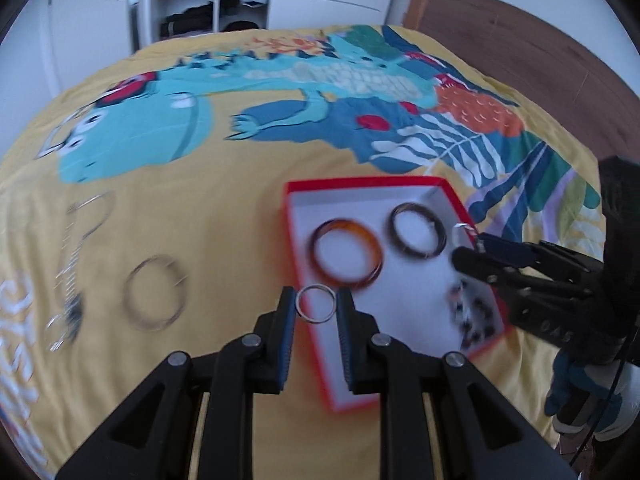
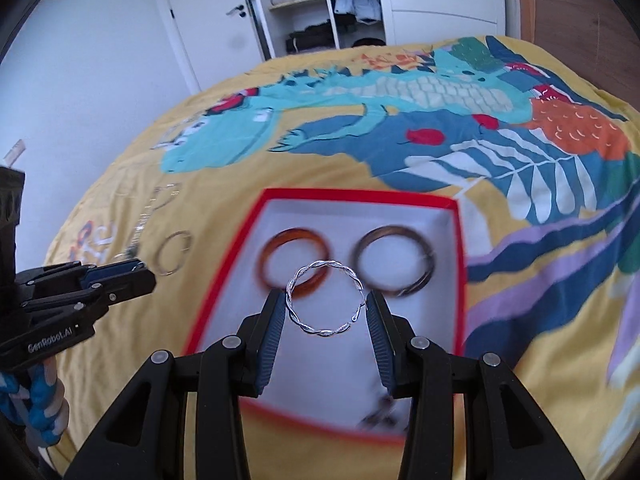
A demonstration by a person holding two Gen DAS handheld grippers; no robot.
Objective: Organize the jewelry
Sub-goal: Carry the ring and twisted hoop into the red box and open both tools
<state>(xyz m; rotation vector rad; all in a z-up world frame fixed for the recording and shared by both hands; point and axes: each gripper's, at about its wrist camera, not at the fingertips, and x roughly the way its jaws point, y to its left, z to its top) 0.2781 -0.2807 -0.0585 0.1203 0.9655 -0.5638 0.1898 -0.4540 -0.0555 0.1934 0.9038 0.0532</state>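
Hoops sit clamped in left gripper (image 1: 316, 309) and right gripper (image 2: 326, 306).

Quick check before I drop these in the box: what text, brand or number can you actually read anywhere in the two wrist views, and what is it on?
"GenRobot.AI": white print on the side of the left gripper, seen in the right wrist view.
Embossed characters on the right gripper body in the left wrist view: too blurred to read.
White lettering printed on the bedspread, at its left edge: cut off and blurred, unreadable.
Red box: no text visible.
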